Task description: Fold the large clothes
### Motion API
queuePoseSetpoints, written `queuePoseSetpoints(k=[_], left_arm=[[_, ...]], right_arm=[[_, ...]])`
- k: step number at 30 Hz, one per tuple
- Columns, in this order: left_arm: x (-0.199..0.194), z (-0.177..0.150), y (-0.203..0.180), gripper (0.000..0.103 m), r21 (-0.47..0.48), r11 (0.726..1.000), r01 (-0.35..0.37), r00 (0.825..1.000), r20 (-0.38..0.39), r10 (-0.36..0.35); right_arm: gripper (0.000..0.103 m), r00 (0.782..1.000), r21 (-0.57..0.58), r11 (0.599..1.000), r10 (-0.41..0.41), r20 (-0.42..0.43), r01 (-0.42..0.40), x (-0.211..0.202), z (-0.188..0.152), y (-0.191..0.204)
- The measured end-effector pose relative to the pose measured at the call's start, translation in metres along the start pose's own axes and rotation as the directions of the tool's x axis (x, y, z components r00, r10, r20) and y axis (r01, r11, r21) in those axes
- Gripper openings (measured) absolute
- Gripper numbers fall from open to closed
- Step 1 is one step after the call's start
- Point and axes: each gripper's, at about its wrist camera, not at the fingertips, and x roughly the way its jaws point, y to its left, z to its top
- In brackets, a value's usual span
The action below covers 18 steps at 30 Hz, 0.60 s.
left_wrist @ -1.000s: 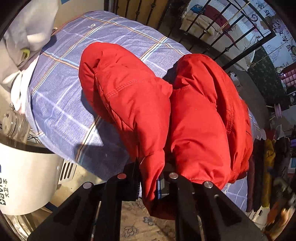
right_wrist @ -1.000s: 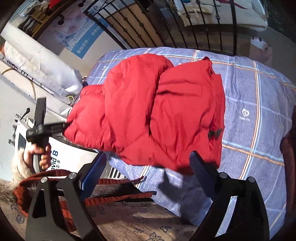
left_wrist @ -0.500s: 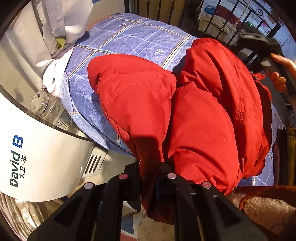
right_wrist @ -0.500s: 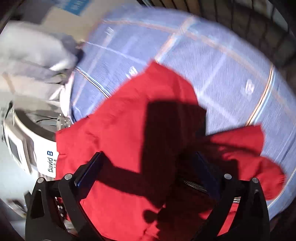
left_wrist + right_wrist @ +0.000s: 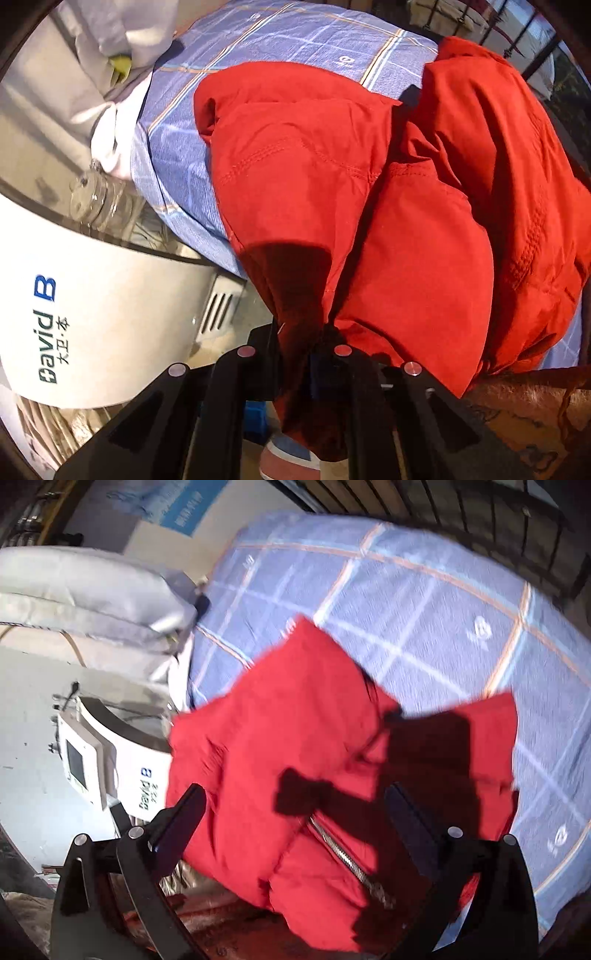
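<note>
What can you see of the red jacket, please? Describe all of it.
The red jacket is a puffy, padded coat of smooth, slightly shiny cloth with stitched seams and a metal zipper. It lies bunched and partly folded on the blue checked bedsheet, at the bed's near edge, with part of it hanging over that edge. The left tongs are shut on a hanging fold of it. The right tongs are wide open above it, pads not pressing the cloth.

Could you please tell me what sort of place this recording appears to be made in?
Probably a bedroom in a lived-in home: a bed with a blue checked sheet, a grey pillow at its end, and a dark metal railing behind it.
</note>
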Motion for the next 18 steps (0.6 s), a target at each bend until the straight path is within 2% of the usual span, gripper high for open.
queuePoseSetpoints(k=[1,2,4,5,7,8,9,11,12,13,14,15,16,18], left_arm=[[-0.004,0.000,-0.006,0.011,0.024,1.000,-0.016,1.000,0.022,0.016],[-0.008,0.000,-0.009,0.011,0.037,0.999,-0.028,0.999,0.039,0.027],[-0.012,0.001,-0.013,0.011,0.042,0.998,-0.042,0.998,0.056,0.039],[-0.013,0.002,-0.013,0.011,0.035,0.999,-0.038,0.998,0.058,0.036],[-0.015,0.000,-0.010,0.011,0.027,0.999,-0.029,0.997,0.066,0.027],[-0.016,0.000,-0.008,0.011,0.023,0.999,-0.022,0.997,0.068,0.021],[-0.017,-0.002,-0.008,0.011,0.015,1.000,-0.015,0.997,0.070,0.014],[-0.019,-0.002,-0.008,0.011,0.000,1.000,0.000,0.997,0.072,0.000],[-0.019,-0.003,-0.008,0.011,-0.003,1.000,0.006,0.997,0.071,-0.006],[-0.017,-0.004,-0.008,0.011,-0.006,1.000,0.010,0.998,0.064,-0.010],[-0.015,-0.006,-0.007,0.011,-0.014,1.000,0.015,0.998,0.056,-0.015],[-0.012,-0.008,-0.006,0.011,-0.022,0.999,0.023,0.999,0.050,-0.022],[-0.008,-0.009,-0.004,0.011,-0.032,0.999,0.032,0.999,0.043,-0.030],[-0.005,-0.007,0.001,0.011,-0.042,0.998,0.052,0.998,0.040,-0.051]], right_arm=[[0.096,1.000,-0.017,1.000,0.025,0.009,-0.025,0.000,0.017,0.007],[0.097,0.999,-0.025,0.999,0.043,-0.018,-0.043,0.012,0.041,0.020],[0.097,0.988,-0.035,0.995,0.085,-0.130,-0.090,0.059,0.077,0.044],[0.097,0.976,-0.042,0.994,0.095,-0.196,-0.105,0.093,0.089,0.057],[0.097,0.953,-0.060,0.996,0.042,-0.300,-0.063,0.176,0.099,0.078],[0.097,0.932,-0.042,0.998,0.032,-0.360,-0.051,0.216,0.099,0.079],[0.097,0.892,0.001,0.999,0.038,-0.450,-0.043,0.265,0.095,0.077],[0.097,0.811,0.083,0.997,0.042,-0.583,0.008,0.336,0.084,0.069],[0.097,0.750,0.086,0.995,0.015,-0.662,0.057,0.368,0.067,0.063],[0.098,0.720,0.087,0.994,0.019,-0.694,0.058,0.385,0.053,0.060],[0.097,0.712,0.084,0.996,0.029,-0.701,0.042,0.393,0.042,0.060],[0.084,0.720,0.087,0.996,0.052,-0.692,0.011,0.392,0.035,0.060],[0.049,0.729,0.098,0.994,0.096,-0.678,-0.040,0.386,0.032,0.063],[0.026,0.780,0.118,0.986,0.163,-0.605,-0.114,0.357,0.028,0.063]])
